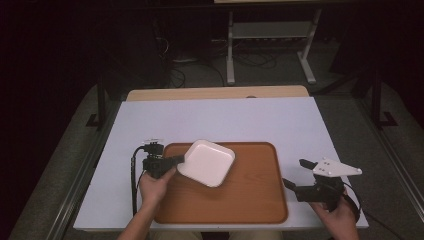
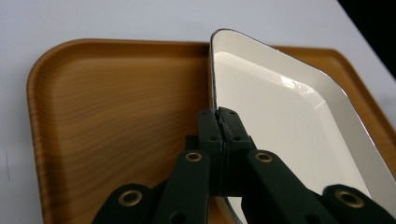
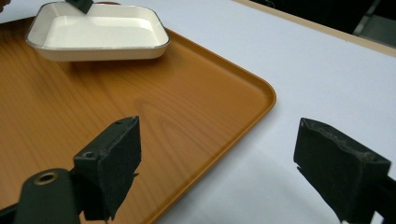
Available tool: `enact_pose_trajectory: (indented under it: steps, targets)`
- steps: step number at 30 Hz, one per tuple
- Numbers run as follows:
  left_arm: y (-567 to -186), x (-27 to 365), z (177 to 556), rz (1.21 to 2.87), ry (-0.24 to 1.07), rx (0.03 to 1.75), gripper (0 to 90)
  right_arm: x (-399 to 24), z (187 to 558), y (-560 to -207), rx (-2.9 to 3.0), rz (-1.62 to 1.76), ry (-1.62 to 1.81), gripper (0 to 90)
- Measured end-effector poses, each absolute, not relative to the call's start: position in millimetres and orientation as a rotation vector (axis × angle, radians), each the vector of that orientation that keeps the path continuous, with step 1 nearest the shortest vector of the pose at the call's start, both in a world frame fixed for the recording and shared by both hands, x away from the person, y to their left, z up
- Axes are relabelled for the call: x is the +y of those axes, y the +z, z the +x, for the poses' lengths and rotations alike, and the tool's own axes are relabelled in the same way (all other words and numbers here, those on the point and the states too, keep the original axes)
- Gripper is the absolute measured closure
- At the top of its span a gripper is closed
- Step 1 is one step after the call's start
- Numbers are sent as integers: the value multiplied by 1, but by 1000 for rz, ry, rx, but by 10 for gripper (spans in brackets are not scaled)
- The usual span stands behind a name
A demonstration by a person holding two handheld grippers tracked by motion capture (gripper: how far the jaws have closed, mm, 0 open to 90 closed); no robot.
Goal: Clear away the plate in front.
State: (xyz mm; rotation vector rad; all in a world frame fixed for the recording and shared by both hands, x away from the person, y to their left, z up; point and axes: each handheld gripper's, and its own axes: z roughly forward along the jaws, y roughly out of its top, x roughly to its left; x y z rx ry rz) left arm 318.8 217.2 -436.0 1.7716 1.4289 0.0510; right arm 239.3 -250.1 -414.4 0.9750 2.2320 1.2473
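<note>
A white rectangular dish (image 1: 206, 162) rests on a wooden tray (image 1: 250, 200) near the table's front. My left gripper (image 1: 179, 159) is shut on the dish's left rim; in the left gripper view its jaws pinch the dish (image 2: 289, 126) edge at my left gripper (image 2: 220, 122), above the tray (image 2: 112, 116). My right gripper (image 1: 295, 175) stands open beyond the tray's right edge, nothing between its jaws. In the right gripper view my right gripper (image 3: 217, 163) spans the tray (image 3: 163, 116) corner, with the dish (image 3: 100, 32) farther off.
The tray lies on a white table (image 1: 225, 120) with a wooden strip (image 1: 215, 93) at its far edge. A metal stand (image 1: 270, 35) and cables lie on the dark floor beyond.
</note>
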Motion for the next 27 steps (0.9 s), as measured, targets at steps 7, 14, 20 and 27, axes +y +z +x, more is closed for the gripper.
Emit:
enact_pose_trajectory:
  steps: [7,14,20,27]
  targets:
    - [-440,222,308,1805,90,1453,892,-250,239,-415,2234,976,1248,142]
    - [-441,223,296,1821,117,1488,891,-248,239,-414,2238,973,1246,142]
    - [-446,219,287,1800,99,1535,882,-247,239,-414,2241,967,1244,142]
    - [-443,212,279,1803,54,1529,794,-246,239,-414,2246,962,1240,142]
